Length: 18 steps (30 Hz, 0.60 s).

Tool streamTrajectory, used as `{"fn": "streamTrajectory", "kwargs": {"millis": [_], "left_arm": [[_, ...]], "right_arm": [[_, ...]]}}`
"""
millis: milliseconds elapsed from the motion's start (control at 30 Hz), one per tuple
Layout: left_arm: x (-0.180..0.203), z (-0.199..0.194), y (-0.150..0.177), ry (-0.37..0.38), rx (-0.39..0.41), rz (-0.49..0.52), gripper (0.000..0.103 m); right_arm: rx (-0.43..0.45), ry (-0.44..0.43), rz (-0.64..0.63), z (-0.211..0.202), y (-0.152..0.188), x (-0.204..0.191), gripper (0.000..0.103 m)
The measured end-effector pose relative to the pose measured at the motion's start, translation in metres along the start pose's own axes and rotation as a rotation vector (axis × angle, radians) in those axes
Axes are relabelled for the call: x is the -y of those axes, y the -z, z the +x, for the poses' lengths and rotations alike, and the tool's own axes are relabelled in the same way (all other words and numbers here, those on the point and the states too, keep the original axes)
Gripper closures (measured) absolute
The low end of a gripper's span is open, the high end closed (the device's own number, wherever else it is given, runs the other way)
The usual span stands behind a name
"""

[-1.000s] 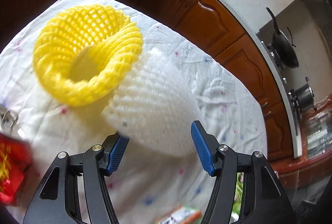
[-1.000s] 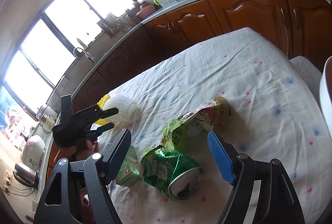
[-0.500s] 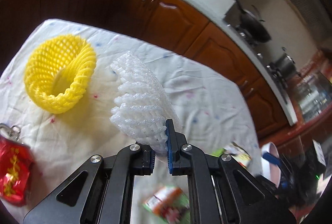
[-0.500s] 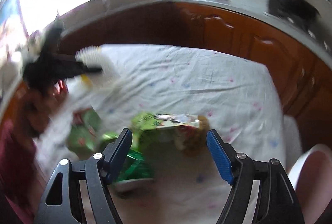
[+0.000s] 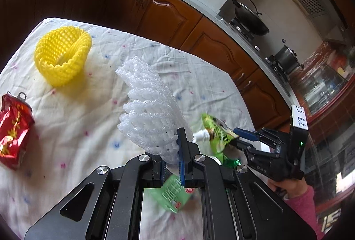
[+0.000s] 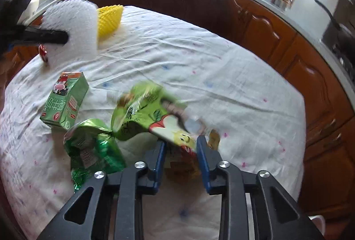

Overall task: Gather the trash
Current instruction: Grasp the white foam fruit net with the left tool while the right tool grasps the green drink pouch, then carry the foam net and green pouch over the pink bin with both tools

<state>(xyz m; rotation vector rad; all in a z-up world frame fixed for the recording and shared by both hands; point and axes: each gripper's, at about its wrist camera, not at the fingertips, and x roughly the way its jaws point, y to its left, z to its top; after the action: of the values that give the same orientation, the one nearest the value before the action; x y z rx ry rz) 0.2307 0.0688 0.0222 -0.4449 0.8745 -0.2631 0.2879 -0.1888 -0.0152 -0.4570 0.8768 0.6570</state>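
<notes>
My left gripper (image 5: pixel 172 149) is shut on a white foam fruit net (image 5: pixel 148 115) and holds it above the table; the net also shows in the right wrist view (image 6: pixel 75 26). My right gripper (image 6: pixel 180 146) has its jaws partly closed around the end of a green snack bag (image 6: pixel 146 113), which looks lifted and blurred; whether the pads press it is unclear. The bag (image 5: pixel 218 131) and the right gripper (image 5: pixel 246 139) also show in the left wrist view. A yellow foam net (image 5: pixel 63 55), a crushed red can (image 5: pixel 13 129), a green carton (image 6: pixel 65 100) and a crushed green can (image 6: pixel 93 146) lie on the cloth.
The table has a white dotted cloth (image 6: pixel 199 62). Brown kitchen cabinets (image 5: pixel 166 15) run behind it, with a wok (image 5: pixel 250 18) and a pot (image 5: pixel 286 58) on the stove. A white bin rim (image 6: pixel 317 221) shows at the lower right.
My left gripper has shut on the white net and lifted it off the cloth. My right gripper has swung over to the green snack bag and narrowed its jaws around it.
</notes>
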Motion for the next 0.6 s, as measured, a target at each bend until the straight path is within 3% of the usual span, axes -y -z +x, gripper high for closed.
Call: {"fn": "streamTrajectory", "kwargs": {"millis": [100,333,600], "left_arm": [[0.010,-0.005,0.004,0.025,0.002,0.020,0.096],[0.042,-0.008,0.017,0.088,-0.018,0.085,0.096],[0.085,-0.004,0.041,0.164,-0.067,0.151,0.096]], "right_arm": [[0.032,0.004,0.072,-0.007,0.006,0.003,0.081],[0.158,0.003,0.387,-0.051,0.033,0.026,0.087],[0.289,-0.007,0.570,-0.103,0.072,0.026,0.087]]}}
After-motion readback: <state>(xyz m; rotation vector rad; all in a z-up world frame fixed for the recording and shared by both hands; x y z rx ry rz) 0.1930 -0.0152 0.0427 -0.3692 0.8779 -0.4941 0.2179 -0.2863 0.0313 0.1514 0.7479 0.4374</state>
